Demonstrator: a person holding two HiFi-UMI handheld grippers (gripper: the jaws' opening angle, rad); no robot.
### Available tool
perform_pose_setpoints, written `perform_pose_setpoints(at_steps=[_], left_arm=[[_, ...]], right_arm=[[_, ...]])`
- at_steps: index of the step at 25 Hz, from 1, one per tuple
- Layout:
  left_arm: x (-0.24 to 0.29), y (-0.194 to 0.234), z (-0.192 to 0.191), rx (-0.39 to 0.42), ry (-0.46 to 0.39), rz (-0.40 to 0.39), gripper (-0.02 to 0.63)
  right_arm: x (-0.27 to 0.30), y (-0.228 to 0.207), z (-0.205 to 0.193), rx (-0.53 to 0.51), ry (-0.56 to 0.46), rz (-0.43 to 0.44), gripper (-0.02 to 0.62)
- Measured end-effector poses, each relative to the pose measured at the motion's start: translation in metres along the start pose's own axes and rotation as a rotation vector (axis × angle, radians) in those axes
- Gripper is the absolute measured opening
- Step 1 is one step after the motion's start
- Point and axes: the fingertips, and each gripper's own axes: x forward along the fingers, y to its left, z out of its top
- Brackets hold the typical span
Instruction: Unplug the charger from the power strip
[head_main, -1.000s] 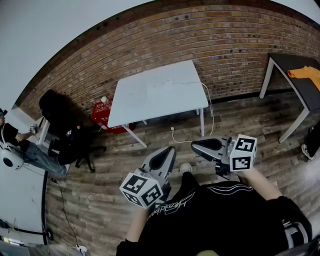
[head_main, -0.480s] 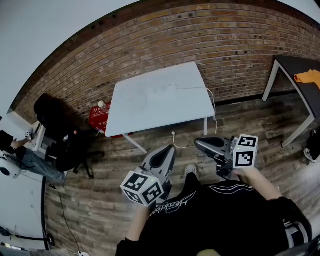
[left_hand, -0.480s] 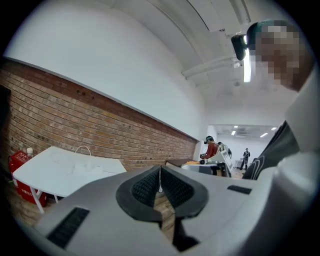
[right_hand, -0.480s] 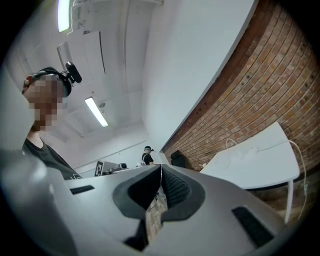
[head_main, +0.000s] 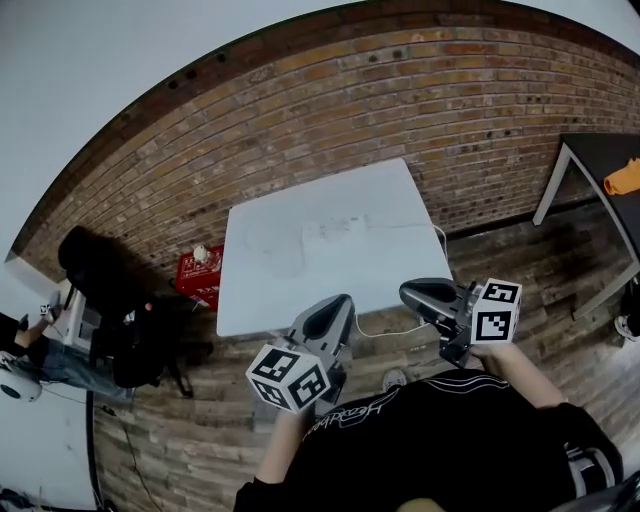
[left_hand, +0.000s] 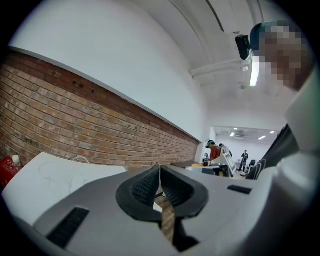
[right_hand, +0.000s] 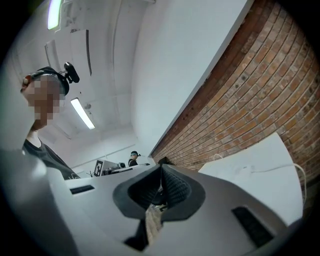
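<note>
A white table (head_main: 262, 290) stands ahead against the brick wall. On its top lies a pale, flat white shape (head_main: 336, 228), too faint to tell strip from charger. A white cable (head_main: 441, 240) drops off the table's right edge and loops across the floor under it. My left gripper (head_main: 343, 300) hangs shut and empty just before the table's near edge. My right gripper (head_main: 408, 290) is level with it to the right, also shut on nothing. The left gripper view shows shut jaws (left_hand: 159, 168) and the tabletop (left_hand: 45, 175). In the right gripper view, the shut jaws (right_hand: 161, 166) point along the wall beside the table (right_hand: 250, 172).
A red crate (head_main: 198, 272) with a bottle sits left of the table by a black chair (head_main: 105, 275). A dark table (head_main: 600, 160) with an orange cloth (head_main: 625, 176) stands at the right. A person (head_main: 35, 345) sits at the far left.
The table has drawn much nearer, from well ahead to just in front of both grippers. Both grippers moved forward together and stayed shut.
</note>
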Motion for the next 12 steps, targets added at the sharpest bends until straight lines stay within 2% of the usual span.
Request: perform_pose_setpoints(at_steps=[6, 12], left_arm=[[0.048, 0.09, 0.027, -0.026, 0.008, 0.0, 0.008], [0.088, 0.163, 0.042, -0.101, 0.018, -0.025, 0.008]], right_arm=[[0.057, -0.076, 0.034, 0.022, 0.012, -0.061, -0.002], [0.092, -0.127, 0.063, -0.012, -0.029, -0.065, -0.002]])
